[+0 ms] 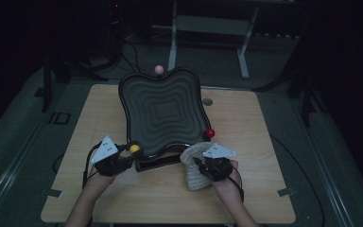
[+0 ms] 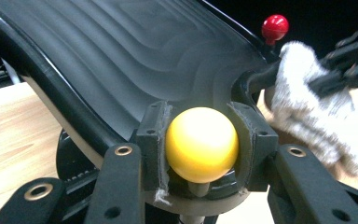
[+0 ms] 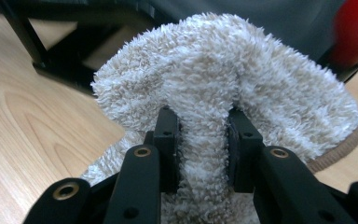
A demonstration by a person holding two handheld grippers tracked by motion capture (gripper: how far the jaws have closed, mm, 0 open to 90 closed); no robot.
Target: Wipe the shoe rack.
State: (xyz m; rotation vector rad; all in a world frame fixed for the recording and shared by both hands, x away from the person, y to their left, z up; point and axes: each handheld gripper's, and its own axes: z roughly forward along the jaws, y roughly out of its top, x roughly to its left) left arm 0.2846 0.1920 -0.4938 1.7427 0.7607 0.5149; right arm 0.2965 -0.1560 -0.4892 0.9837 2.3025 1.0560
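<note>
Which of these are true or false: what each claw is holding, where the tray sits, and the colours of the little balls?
1. The left gripper clamps a yellow ball. True.
2. The right gripper is open and holds nothing. False: its jaws pinch a fluffy cloth.
3. The black wavy tray stands on a wooden table. True.
4. The ball near the cloth is blue. False: it is a red ball.
5. A pink ball sits at the tray's far edge. True.

worktop: pale wooden worktop (image 1: 246, 123), square
inset: small round grey disc (image 1: 207, 101), set in the worktop
beyond: grey metal stand frame (image 1: 208, 28), on the floor
</note>
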